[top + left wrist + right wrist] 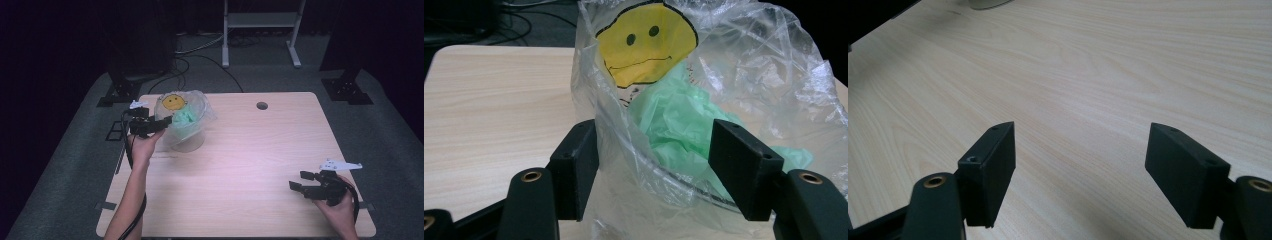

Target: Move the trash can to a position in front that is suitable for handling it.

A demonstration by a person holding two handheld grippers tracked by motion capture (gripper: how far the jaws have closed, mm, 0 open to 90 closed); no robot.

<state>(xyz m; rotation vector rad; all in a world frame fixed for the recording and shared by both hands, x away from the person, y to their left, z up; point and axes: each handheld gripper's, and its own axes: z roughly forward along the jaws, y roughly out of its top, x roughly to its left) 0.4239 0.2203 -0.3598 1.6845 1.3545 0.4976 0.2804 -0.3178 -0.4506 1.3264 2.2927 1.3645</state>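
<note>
My left gripper (654, 165) stands half-spread around the plastic bag (724, 75) lining the clear bowl (187, 142) at the counter's far left; catching only film could tip the bowl.

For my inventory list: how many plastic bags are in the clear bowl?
2: a clear bag with a yellow smiley face lines the bowl, and a crumpled green bag lies inside it. More may be hidden underneath.
</note>
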